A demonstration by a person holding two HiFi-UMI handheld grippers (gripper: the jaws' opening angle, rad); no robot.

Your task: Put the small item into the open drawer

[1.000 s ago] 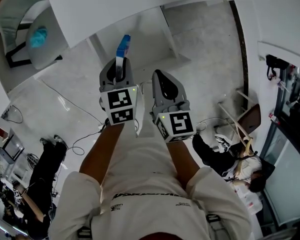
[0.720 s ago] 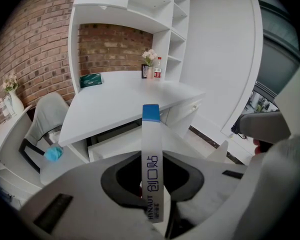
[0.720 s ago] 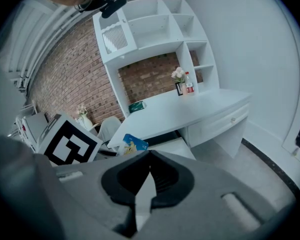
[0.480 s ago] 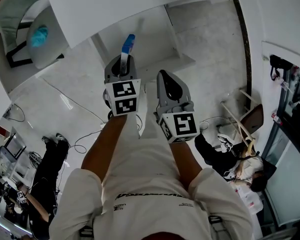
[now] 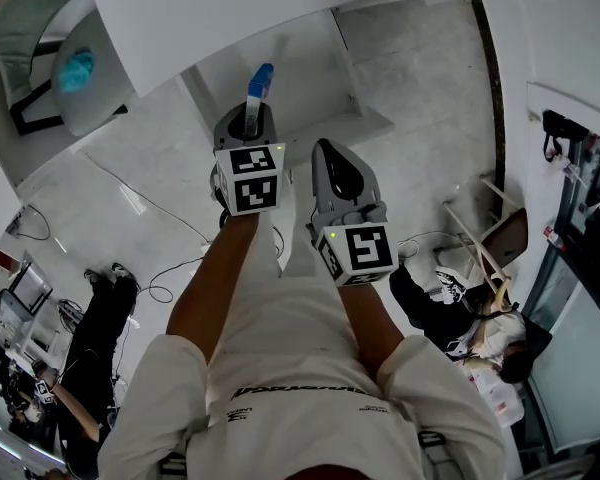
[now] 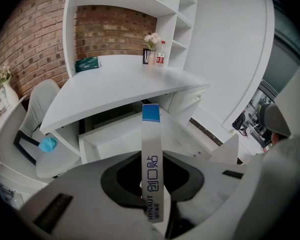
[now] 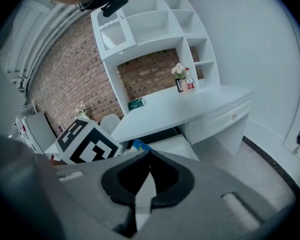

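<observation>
My left gripper (image 5: 250,128) is shut on a narrow white packet with a blue end (image 5: 260,80), which stands up out of the jaws. In the left gripper view the packet (image 6: 151,134) points at the open white drawer (image 6: 115,134) under the desk top (image 6: 115,91), and it is still short of the drawer. In the head view the drawer (image 5: 310,68) lies just beyond the packet. My right gripper (image 5: 332,163) hangs beside the left one, shut and empty. Its own view shows the jaw tips of the right gripper (image 7: 149,154) meeting, with the drawer (image 7: 176,143) ahead.
A white chair (image 5: 40,38) with a blue cloth (image 5: 77,71) on its seat stands left of the desk. A green box (image 6: 86,63), flowers and a bottle (image 6: 161,53) are on the desk top. Cables (image 5: 170,278) lie on the floor. A person (image 5: 470,333) sits low at right.
My left gripper has carried the packet forward, toward the drawer. The right gripper has shifted forward only a little and stays shut.
</observation>
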